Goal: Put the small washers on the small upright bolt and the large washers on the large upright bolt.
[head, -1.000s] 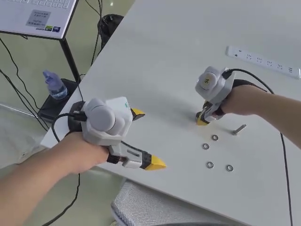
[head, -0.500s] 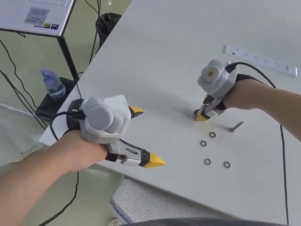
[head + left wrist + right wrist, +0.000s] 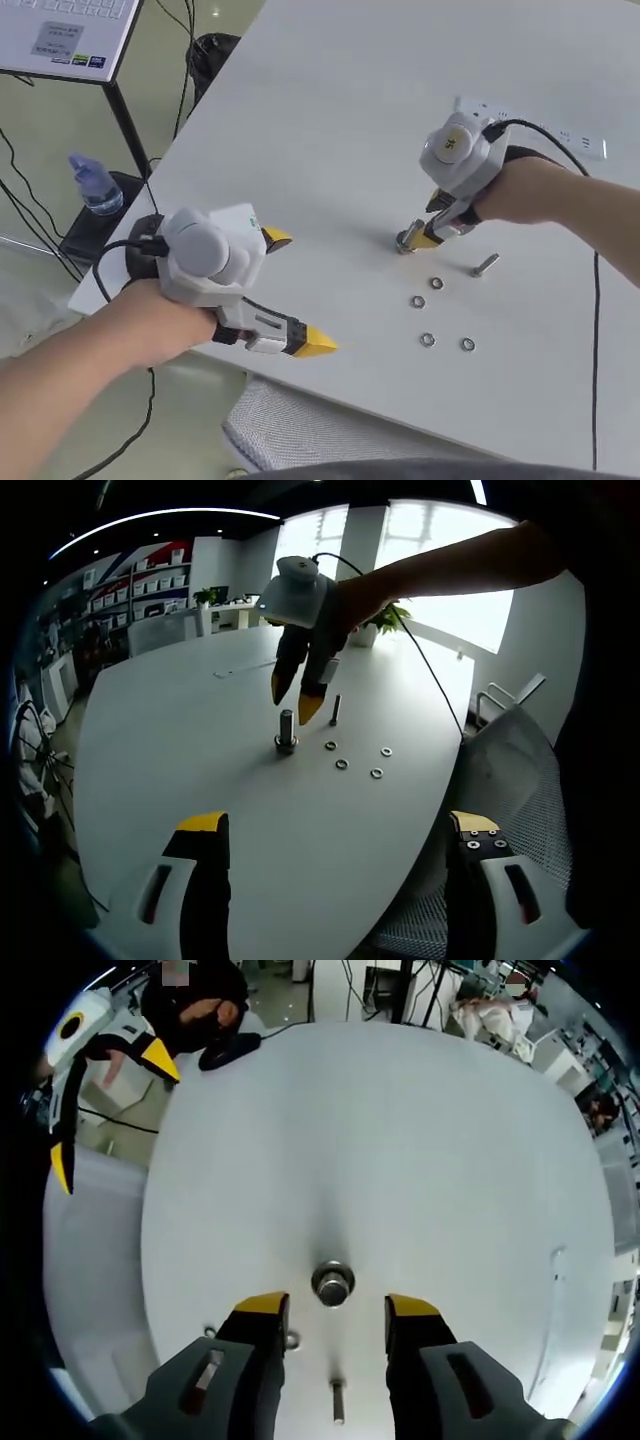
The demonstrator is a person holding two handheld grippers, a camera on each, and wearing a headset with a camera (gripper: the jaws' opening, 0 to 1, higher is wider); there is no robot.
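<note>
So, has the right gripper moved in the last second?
Yes. Against the lying bolt, the right gripper has backed towards it, tongs open, uncovering the upright bolt.

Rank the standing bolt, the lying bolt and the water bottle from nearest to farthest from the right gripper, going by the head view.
1. Standing bolt, just at the right gripper's tips.
2. Lying bolt, on the table to its right.
3. Water bottle, down off the table, far left.

A white surface [image 3: 330, 120] spreads across the head view, with a white power strip [image 3: 588, 147] lying on it at 2 o'clock. Off the surface, a laptop [image 3: 60, 35] sits at 10 o'clock, a water bottle [image 3: 92, 185] stands on the floor at 9 o'clock, and a grey mesh chair [image 3: 300, 435] is at 6 o'clock.
</note>
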